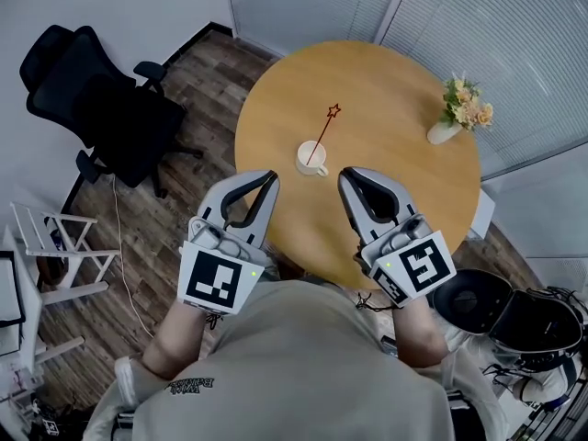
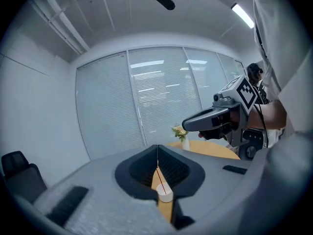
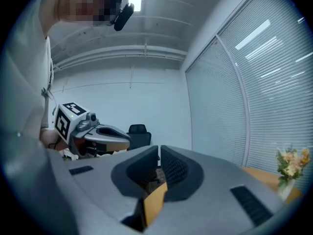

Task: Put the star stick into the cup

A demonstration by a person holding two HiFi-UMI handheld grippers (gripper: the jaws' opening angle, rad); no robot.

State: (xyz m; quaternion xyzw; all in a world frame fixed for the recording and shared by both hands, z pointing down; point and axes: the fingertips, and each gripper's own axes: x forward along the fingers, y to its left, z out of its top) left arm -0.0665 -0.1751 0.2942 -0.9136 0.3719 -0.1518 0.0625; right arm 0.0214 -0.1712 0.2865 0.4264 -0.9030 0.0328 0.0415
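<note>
The star stick stood with its lower end inside the white cup, leaning on the rim so that the red star pointed up and away from the person. The cup's wall propped the thin stick at that slant, and nothing else touched it. The cup sat near the middle of the round wooden surface, and nothing besides the stick showed in it. Judged from this, the task looked done, which would explain why both tools were held low and close to the person's body at the near edge, well apart from the cup. The left gripper had its jaws brought together at the tips, with nothing between them; in its own view the cup and stick showed only beyond the jaws, through the hollow behind the tips. The right gripper likewise had its jaws all but touching, with only a hairline slit, and held nothing. At the far right edge, a small vase held a bunch of pale flowers.
</note>
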